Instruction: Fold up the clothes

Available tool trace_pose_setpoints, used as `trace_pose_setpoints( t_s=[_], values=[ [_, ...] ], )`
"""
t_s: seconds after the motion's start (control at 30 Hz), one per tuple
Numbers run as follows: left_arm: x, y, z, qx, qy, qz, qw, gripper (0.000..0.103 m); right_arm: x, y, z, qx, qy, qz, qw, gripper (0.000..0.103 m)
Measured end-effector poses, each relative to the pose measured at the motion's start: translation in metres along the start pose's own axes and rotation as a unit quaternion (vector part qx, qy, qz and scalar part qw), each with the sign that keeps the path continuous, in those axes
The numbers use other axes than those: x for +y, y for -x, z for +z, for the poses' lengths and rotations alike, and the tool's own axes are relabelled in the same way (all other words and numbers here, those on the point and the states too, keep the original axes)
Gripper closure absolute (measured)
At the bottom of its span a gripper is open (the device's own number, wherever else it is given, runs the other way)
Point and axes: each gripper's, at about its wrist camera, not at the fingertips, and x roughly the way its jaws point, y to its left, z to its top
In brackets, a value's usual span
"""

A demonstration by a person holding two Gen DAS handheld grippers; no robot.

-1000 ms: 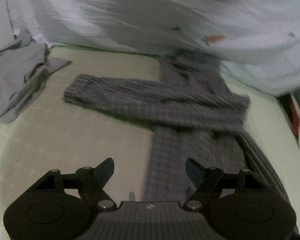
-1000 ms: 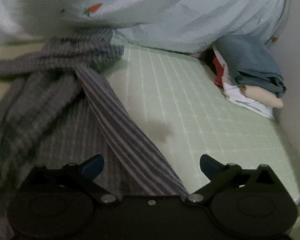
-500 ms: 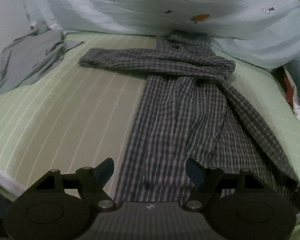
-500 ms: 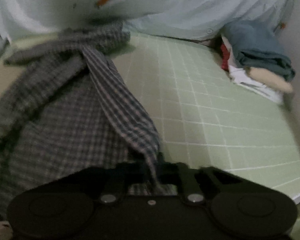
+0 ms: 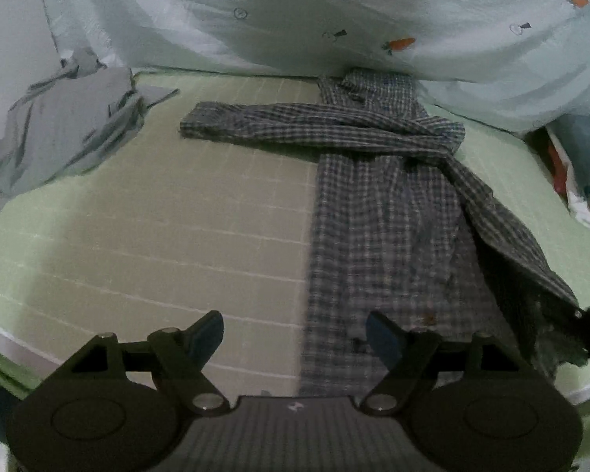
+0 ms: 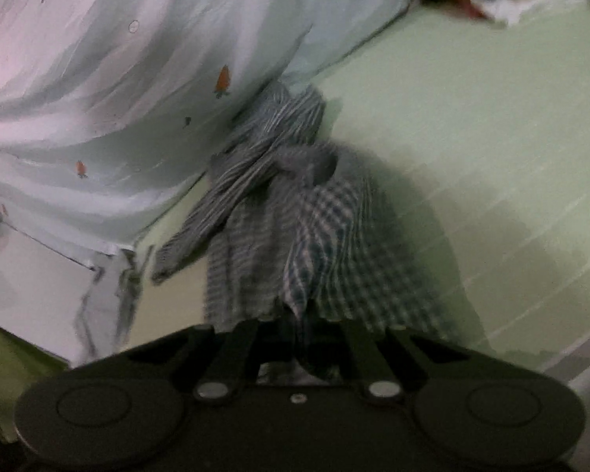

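Observation:
A grey checked shirt [image 5: 385,212] lies lengthwise on the green gridded mat [image 5: 157,212], one sleeve folded across its top toward the left. My left gripper [image 5: 295,334] is open and empty, hovering over the shirt's near left hem. My right gripper [image 6: 299,334] is shut on the shirt's near right corner [image 6: 306,275] and holds it lifted, so the cloth hangs in a bunch. In the left wrist view the lifted corner [image 5: 546,314] shows at the right edge.
A crumpled grey garment [image 5: 63,133] lies at the mat's far left. A pale blue carrot-print sheet [image 5: 334,15] is heaped along the back. Folded clothes [image 5: 582,165] are stacked at the far right. The mat's near edge [image 5: 4,338] is close.
My right gripper has shut on the shirt's right corner and lifted it, swinging left. My left gripper has pulled back toward the near hem, still open.

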Motion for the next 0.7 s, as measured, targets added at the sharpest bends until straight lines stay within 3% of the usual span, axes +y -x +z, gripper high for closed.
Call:
trace_pose_setpoints(
  t_s=[0.1,0.33,0.37,0.4,0.47,0.53,0.7],
  values=[
    [0.023,-0.001,-0.004,0.006,-0.009,0.001,0.9999,0.023,0.0,-0.026,-0.023,0.01,-0.061,0.01,0.998,0.098],
    [0.062,-0.011,-0.006,0.025,-0.009,-0.005,0.9996,0.023,-0.003,-0.064,-0.05,0.028,-0.091,-0.042,0.995,0.089],
    [0.064,-0.011,-0.005,0.025,-0.008,-0.009,0.9996,0.023,-0.004,-0.065,-0.052,0.031,-0.098,-0.047,0.994,0.084],
    [0.064,-0.011,-0.003,0.025,-0.009,-0.014,0.9996,0.023,-0.003,-0.062,-0.049,0.035,-0.099,-0.049,0.993,0.081],
    [0.063,-0.012,-0.001,0.024,-0.008,-0.024,0.9994,0.022,0.002,-0.051,-0.042,0.028,-0.093,-0.049,0.994,0.061],
    [0.061,-0.014,0.002,0.023,-0.008,-0.034,0.9991,0.022,0.008,-0.039,-0.032,0.009,-0.083,-0.049,0.995,0.051],
    [0.047,-0.023,0.002,0.036,-0.012,-0.049,0.9981,0.022,0.007,-0.021,-0.012,-0.018,-0.053,-0.086,0.995,0.051]
  ],
)
